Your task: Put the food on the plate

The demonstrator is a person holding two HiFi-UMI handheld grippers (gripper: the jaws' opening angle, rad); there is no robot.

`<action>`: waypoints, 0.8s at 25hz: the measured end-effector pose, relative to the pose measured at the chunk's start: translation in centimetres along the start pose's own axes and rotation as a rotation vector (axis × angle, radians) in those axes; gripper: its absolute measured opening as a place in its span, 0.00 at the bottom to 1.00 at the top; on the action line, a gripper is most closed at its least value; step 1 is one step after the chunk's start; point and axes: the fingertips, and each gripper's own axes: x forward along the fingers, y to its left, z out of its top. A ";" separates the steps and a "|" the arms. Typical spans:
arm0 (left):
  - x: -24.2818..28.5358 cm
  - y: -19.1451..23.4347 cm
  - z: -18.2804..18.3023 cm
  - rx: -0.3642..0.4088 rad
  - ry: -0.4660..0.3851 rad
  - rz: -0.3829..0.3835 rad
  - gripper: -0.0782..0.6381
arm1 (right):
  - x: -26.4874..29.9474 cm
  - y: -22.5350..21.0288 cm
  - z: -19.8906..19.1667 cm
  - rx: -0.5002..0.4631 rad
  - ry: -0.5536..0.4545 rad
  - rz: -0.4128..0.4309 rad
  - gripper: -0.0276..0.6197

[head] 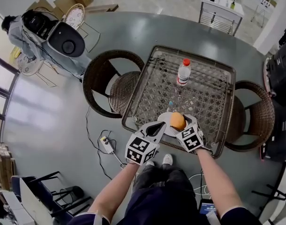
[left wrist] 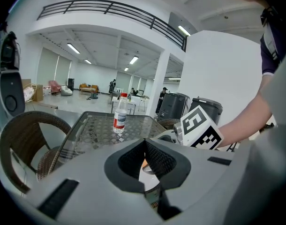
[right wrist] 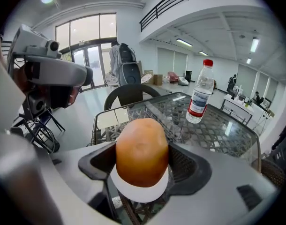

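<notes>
A clear glass-topped wicker bench (head: 206,95) carries a round white plate (head: 167,118) at its 6 o'clock edge, closest to the person. A clear plastic water bottle with a red cap and red label (head: 183,72) stands upright at 12 o'clock from the plate and well apart from it. The right tool (head: 180,123) is clenched on the food, a smooth orange-brown rounded bun (right wrist: 142,151), with a dark pad pressed against each of its sides. The bun sits directly over the plate; whether its underside touches the plate cannot be told. The left tool (left wrist: 144,146) comes in at about 8 o'clock of the plate, its jaws closed together with nothing between them. Its tips are just beside the plate's rim, and a slice of white plate and orange bun shows through the gap below the pads. Dark brown wicker chairs stand at the bench's 9 o'clock (head: 110,83) and 3 o'clock (head: 253,114) sides.
</notes>
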 end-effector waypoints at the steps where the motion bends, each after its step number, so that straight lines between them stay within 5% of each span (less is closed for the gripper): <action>1: 0.0 0.0 -0.3 -0.006 0.005 -0.001 0.12 | 0.4 0.1 -0.2 -0.013 0.017 0.001 0.57; 11: 1.3 0.9 -1.7 -0.045 0.030 -0.005 0.12 | 3.5 0.4 -2.5 -0.132 0.160 -0.010 0.57; 20: 0.9 1.4 -2.5 -0.061 0.047 -0.017 0.12 | 4.6 0.6 -3.4 -0.140 0.216 -0.015 0.57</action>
